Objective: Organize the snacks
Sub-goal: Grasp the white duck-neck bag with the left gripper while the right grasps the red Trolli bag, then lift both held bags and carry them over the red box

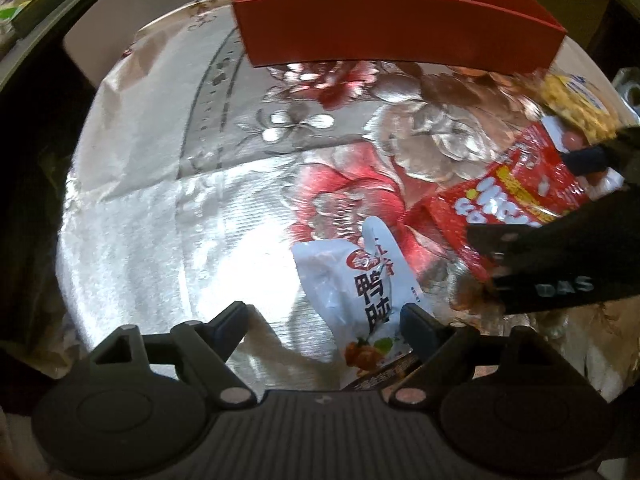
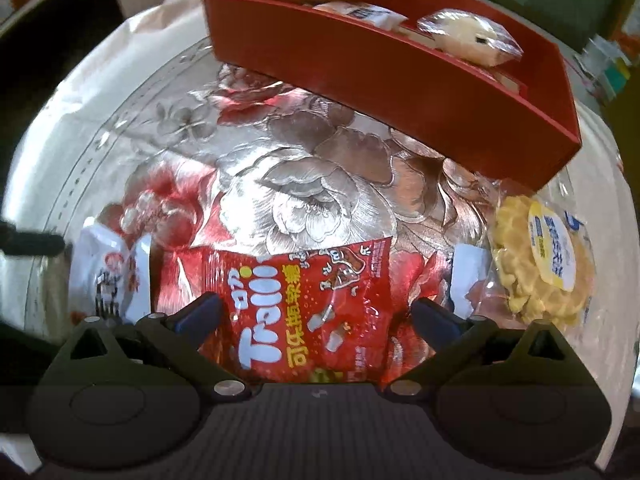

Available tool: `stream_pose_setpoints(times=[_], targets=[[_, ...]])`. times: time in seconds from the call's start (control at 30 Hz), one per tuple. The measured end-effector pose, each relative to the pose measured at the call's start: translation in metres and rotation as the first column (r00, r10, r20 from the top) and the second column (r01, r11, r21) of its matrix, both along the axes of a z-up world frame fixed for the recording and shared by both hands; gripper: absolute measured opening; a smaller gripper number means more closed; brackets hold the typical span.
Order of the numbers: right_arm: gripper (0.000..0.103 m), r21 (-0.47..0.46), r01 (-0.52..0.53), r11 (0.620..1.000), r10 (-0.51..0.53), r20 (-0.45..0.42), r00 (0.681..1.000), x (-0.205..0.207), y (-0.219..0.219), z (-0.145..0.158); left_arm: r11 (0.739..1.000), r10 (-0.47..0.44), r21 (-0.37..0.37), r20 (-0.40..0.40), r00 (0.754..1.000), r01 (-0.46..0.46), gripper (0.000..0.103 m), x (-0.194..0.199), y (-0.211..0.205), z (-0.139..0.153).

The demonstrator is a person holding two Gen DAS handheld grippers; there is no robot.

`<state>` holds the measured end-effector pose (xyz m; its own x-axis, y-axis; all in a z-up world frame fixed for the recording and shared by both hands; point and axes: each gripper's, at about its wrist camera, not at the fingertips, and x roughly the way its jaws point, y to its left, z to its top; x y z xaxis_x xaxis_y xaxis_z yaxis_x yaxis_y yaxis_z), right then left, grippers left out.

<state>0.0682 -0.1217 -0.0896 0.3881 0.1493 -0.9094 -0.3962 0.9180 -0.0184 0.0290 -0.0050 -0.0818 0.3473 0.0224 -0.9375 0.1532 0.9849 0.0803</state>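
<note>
A red snack box (image 1: pixel 396 24) (image 2: pixel 400 76) stands at the far side of the table and holds several wrapped snacks. A white snack packet (image 1: pixel 360 280) (image 2: pixel 108 276) lies between my left gripper's (image 1: pixel 324 316) open fingers, nearer the right finger. A red Trolli candy bag (image 2: pixel 308 308) (image 1: pixel 516 196) lies flat between my right gripper's (image 2: pixel 316 308) open fingers. A clear pack of yellow snacks (image 2: pixel 540 256) (image 1: pixel 576 100) lies to the right of it. The right gripper's dark body (image 1: pixel 560 264) covers part of the red bag in the left wrist view.
A shiny flowered tablecloth (image 1: pixel 200 200) (image 2: pixel 280 184) covers the round table. Dark surroundings lie beyond the table's left edge. A pale wrapped item (image 2: pixel 472 276) lies between the red bag and the yellow pack.
</note>
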Motion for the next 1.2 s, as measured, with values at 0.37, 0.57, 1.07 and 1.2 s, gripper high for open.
stream_pose_setpoints(times=[0.37, 0.57, 1.07, 1.2], targets=[[0.088, -0.017, -0.005, 1.000, 0.005, 0.023, 1.000, -0.013, -0.013, 0.006, 0.989, 0.136, -0.049, -0.021, 0.990, -0.137, 0.100, 0.017, 0.009, -0.012], [0.094, 0.048, 0.086, 0.995, -0.087, 0.020, 0.996, -0.011, -0.021, 0.003, 0.977, 0.207, -0.066, 0.040, 0.978, -0.204, 0.097, 0.011, 0.013, -0.013], [0.068, 0.038, -0.011, 0.999, 0.007, 0.100, 0.995, -0.028, -0.019, 0.007, 0.994, 0.102, -0.060, 0.114, 0.988, -0.096, 0.035, 0.009, -0.010, 0.004], [0.059, 0.098, 0.025, 0.995, -0.031, 0.064, 0.997, -0.024, -0.032, 0.013, 0.993, 0.099, -0.075, 0.113, 0.989, -0.091, 0.032, 0.009, -0.009, 0.007]])
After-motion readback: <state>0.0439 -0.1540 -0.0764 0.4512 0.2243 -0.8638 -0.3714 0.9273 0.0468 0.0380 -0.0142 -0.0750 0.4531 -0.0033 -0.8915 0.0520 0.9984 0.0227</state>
